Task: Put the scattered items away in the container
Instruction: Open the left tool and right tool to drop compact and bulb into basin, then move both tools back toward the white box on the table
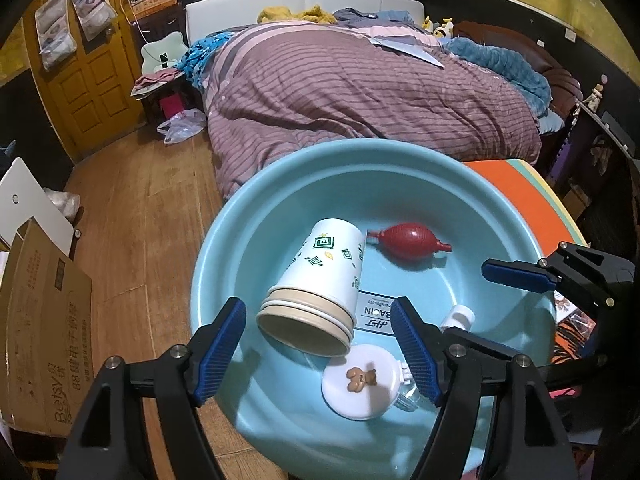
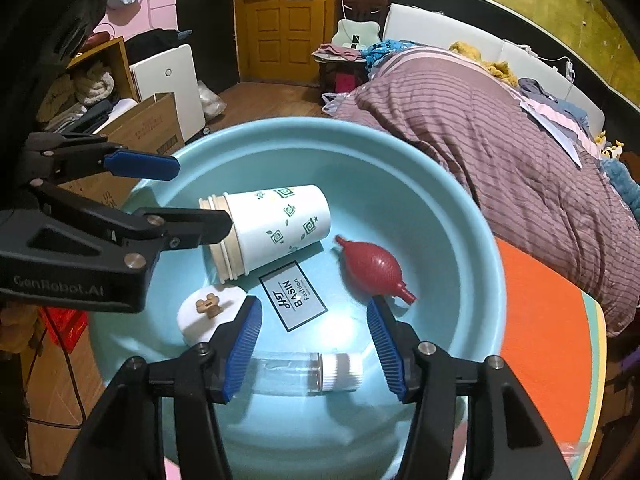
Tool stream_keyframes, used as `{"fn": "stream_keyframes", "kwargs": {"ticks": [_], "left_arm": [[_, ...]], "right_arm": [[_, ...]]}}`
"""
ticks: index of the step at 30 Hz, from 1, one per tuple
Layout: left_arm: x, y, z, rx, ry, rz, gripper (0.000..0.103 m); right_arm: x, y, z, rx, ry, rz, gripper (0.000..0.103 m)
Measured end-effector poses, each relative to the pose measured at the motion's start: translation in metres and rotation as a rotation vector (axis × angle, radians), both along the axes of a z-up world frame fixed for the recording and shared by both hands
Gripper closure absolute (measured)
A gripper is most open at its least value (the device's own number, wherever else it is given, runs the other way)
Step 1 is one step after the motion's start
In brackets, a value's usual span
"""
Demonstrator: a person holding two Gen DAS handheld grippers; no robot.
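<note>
Basin (image 2: 460,200) centre floor free; cup (image 2: 276,228), red bulb (image 2: 372,266), vial (image 2: 304,370) crowd sides.

Glossy smooth plastic basin (image 2: 440,208), matt paper cups (image 2: 280,228), clear plastic bottle (image 2: 288,372), wood floor (image 1: 152,208).

Lying in the basin (image 2: 460,208) — cup stack (image 2: 272,232) beside the bulb blower (image 2: 370,266), lid (image 2: 200,314) and bottle (image 2: 304,372) nearer.

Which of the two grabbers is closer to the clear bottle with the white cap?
Right. The right gripper hangs open just over the bottle; the left gripper hovers by the paper cups.
</note>
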State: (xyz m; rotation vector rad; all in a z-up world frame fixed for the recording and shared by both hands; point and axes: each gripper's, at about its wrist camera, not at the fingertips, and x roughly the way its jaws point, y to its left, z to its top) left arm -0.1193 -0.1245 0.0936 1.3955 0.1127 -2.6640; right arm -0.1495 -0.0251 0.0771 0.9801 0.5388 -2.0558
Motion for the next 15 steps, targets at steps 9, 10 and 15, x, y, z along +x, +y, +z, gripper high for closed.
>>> {"fn": "stream_keyframes", "kwargs": {"ticks": [9, 10, 15], "left_arm": [[0.013, 0.016, 0.021, -0.013, 0.024, -0.015, 0.018], [0.014, 0.018, 0.022, -0.014, 0.024, -0.017, 0.018], [0.014, 0.037, 0.024, -0.031, 0.01, -0.04, 0.017]], "right_arm": [[0.014, 0.019, 0.019, -0.025, 0.02, -0.022, 0.043], [0.015, 0.023, 0.021, -0.03, 0.022, -0.028, 0.043], [0.019, 0.045, 0.029, -0.049, 0.021, -0.067, 0.041]]}}
